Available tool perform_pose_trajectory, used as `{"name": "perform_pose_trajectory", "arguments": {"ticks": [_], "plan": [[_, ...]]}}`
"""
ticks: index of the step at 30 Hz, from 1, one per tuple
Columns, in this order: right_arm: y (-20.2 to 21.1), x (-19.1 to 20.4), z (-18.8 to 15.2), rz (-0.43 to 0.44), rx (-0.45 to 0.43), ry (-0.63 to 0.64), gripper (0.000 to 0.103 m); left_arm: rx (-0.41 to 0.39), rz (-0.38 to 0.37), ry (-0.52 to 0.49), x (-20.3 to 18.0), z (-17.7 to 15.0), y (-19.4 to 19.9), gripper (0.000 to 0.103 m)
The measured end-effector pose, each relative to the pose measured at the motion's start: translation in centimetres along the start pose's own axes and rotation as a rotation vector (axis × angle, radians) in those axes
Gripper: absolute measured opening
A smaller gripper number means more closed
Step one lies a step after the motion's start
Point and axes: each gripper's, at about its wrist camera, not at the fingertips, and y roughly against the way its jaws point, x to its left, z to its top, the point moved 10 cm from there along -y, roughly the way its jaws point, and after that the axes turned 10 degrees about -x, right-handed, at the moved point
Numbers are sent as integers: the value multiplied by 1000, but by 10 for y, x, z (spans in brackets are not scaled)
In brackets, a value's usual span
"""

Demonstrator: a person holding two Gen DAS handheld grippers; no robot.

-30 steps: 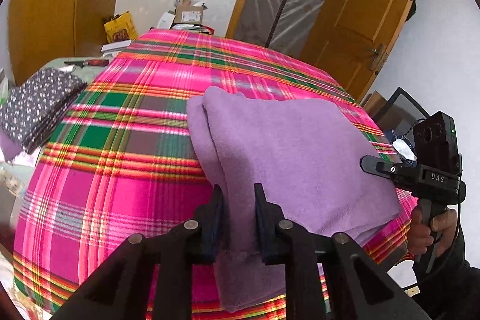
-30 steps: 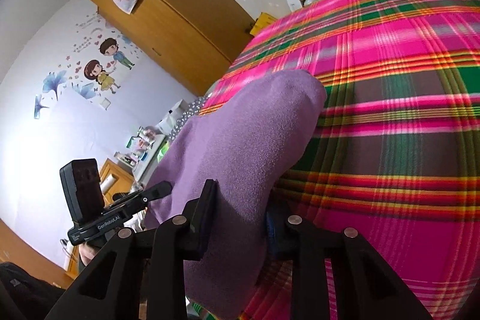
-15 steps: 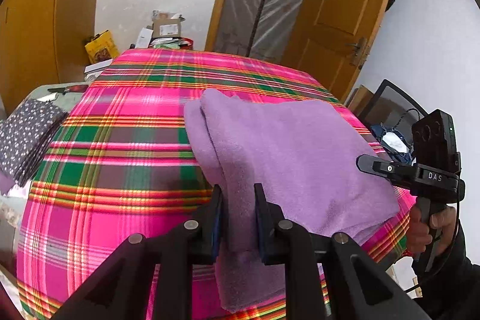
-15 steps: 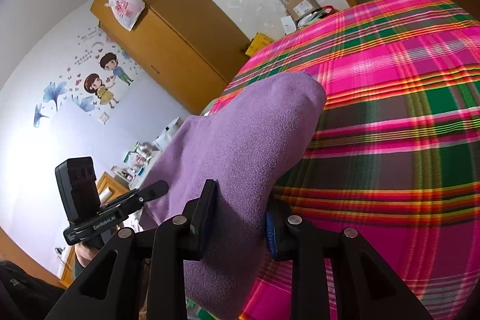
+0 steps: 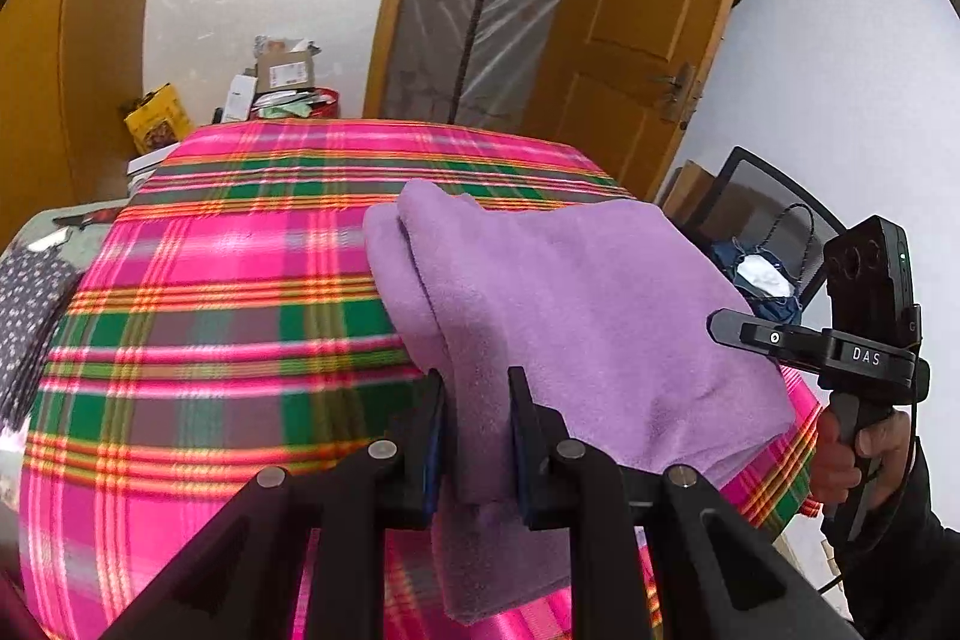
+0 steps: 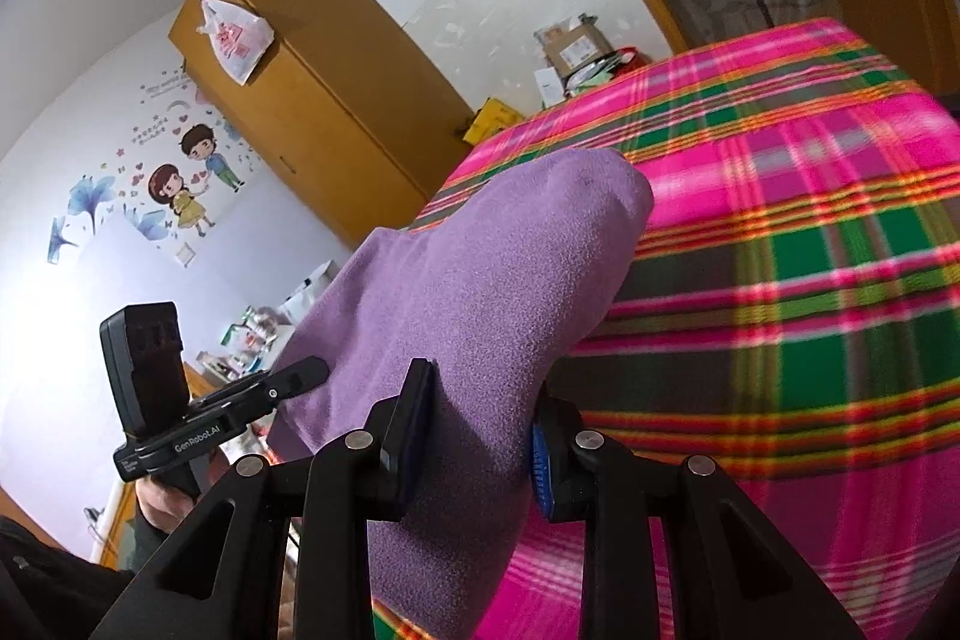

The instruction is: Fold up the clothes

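the folded purple cloth (image 5: 588, 316) lies on the plaid-covered counter (image 5: 228, 340), its near edge lifted. the left claw (image 5: 477, 436) pinches one near corner; the right claw (image 6: 480, 436) clamps the other.

towel (image 5: 576, 316): plain lilac | tablecloth (image 5: 210, 340): pink-green-orange plaid | door (image 5: 630, 40): ochre

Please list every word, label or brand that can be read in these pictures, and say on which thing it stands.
"DAS": on the right gripper, on its black body, seen from the left wrist.
"GenRoboLAI", as far as it reads: on the left gripper, on its black body.
Print on the plastic bag, the wall stickers and the boxes: too small to read.
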Motion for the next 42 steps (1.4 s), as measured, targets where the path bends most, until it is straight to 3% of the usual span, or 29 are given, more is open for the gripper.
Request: {"name": "perform_pose_trajectory", "arguments": {"ticks": [21,42], "plan": [[29,-96,61,-140,-13,30,29,31,-137,-82,-81,32,-96,19],[54,-202,131,-225,-17,38,29,51,-232,-80,-152,61,-195,19]]}}
